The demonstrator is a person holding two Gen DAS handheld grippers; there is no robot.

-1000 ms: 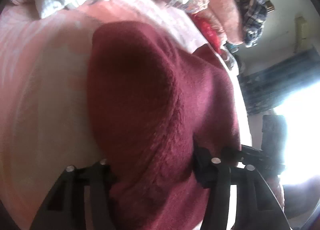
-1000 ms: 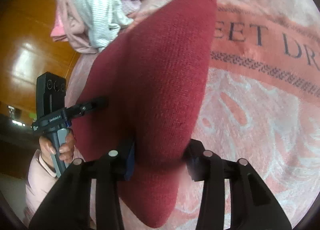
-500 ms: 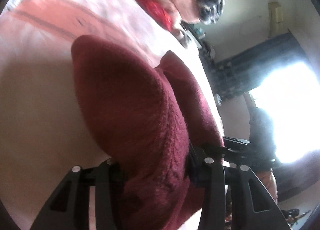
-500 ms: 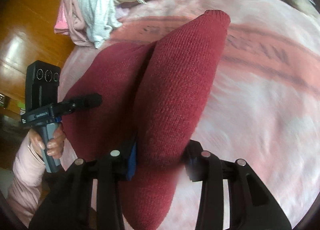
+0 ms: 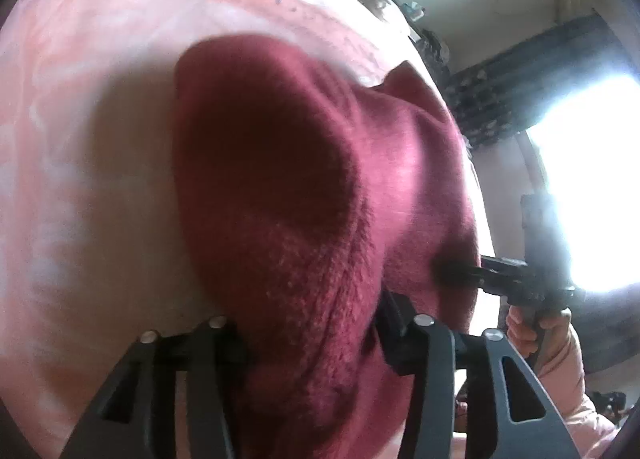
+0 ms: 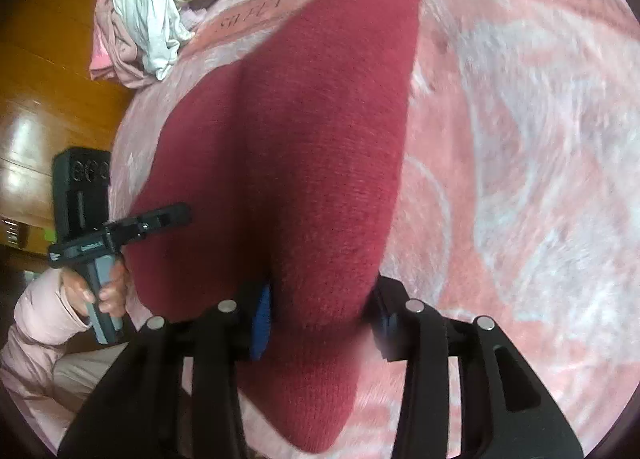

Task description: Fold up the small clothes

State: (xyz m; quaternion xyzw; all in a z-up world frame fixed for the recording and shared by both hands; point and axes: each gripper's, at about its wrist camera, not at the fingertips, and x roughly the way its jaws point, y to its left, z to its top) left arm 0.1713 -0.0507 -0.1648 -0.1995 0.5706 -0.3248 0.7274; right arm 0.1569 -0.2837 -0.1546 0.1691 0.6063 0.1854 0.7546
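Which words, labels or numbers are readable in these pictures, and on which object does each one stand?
"SWEET D": on the pink blanket, partly hidden behind the red knit garment.
Small white label on the left gripper: too small to read.
Dark marks on the blanket in the left wrist view: too blurred to read.

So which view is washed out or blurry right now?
Left wrist: the window is blown out, with glare hiding much of the right gripper, and the garment looks soft and dark in its fold. Right wrist: even light and a sharp knit, but the blanket smears at the right.
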